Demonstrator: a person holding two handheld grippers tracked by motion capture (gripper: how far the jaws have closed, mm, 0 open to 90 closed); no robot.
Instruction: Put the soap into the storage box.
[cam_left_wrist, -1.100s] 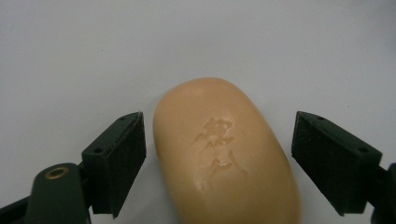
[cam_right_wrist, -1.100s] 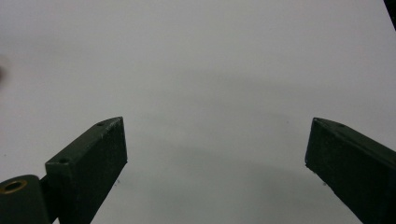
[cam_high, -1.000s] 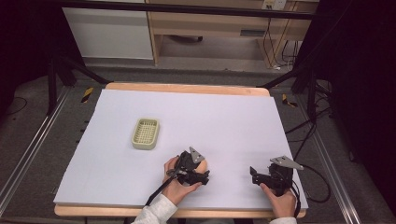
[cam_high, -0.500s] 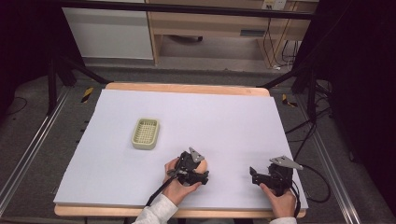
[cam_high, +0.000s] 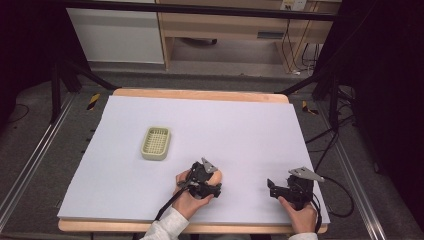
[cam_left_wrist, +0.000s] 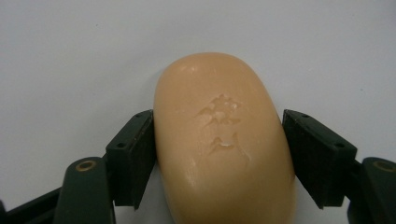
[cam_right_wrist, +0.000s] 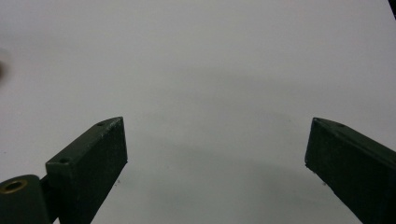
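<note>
Left gripper (cam_left_wrist: 219, 154) down near the front edge of the desk (cam_high: 250, 125), fingers (cam_left_wrist: 133, 156) just been closing in and now hugging the flanks of the peach-coloured soap bar (cam_left_wrist: 224, 140). Left pad flat against the bar; right pad (cam_left_wrist: 313, 154) right at the bar's side too, though hard to say if there's a hairline gap left. Soap lying flat on the white sheet, stamped mark facing up, far end poking out past the fingertips.

Right gripper (cam_right_wrist: 215, 154) parked over at the front right, fingers spread wide with nothing but bare sheet between them.

Compared with a second back: same spots for both hands, same spot for the soap, only the left fingers drawn in from wide to snug around the bar. Green slotted soap dish (cam_high: 156, 143) sitting unmoved up and to the left, well apart from the soap.

Hard to see from the high view: soap (cam_high: 215, 176) mostly tucked under the left gripper (cam_high: 202, 181), just a sliver of peach showing. Near end of the bar cut off at the bottom of the left gripper view. Right gripper (cam_high: 290, 187) tiny and dark from above, finger gap not readable there.
</note>
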